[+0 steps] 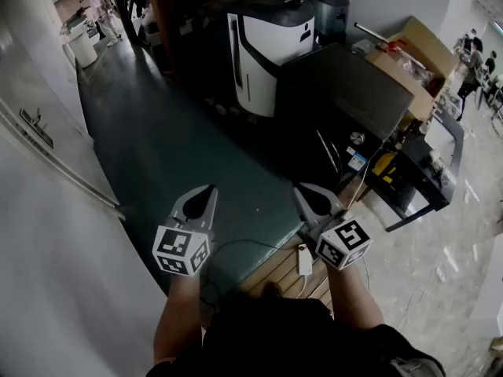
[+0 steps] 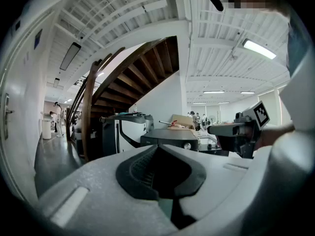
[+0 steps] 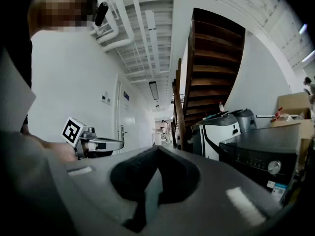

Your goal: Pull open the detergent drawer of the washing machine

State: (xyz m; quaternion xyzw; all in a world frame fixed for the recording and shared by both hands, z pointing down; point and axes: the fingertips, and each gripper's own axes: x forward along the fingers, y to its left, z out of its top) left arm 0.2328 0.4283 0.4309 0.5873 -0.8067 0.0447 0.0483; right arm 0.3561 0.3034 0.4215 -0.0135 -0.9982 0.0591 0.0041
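Observation:
The washing machine (image 1: 346, 93) is a dark grey box to the front right, its front panel facing the lower right with a round knob (image 1: 357, 138). The right gripper view shows that panel (image 3: 266, 156) and knob (image 3: 274, 167); I cannot make out the detergent drawer on the dark front. My left gripper (image 1: 211, 188) and right gripper (image 1: 299, 188) hang side by side over the floor, well short of the machine. Both are shut with nothing between the jaws, as their own views show for the left gripper (image 2: 158, 146) and the right gripper (image 3: 157, 149).
A white-and-black appliance (image 1: 263, 49) stands behind the washing machine, with a cardboard box (image 1: 409, 53) and a black cart (image 1: 416, 179) to the right. A white wall with a door (image 1: 39, 132) runs along the left. A power strip (image 1: 305, 259) lies near my feet. Dark green floor (image 1: 173, 148) stretches ahead.

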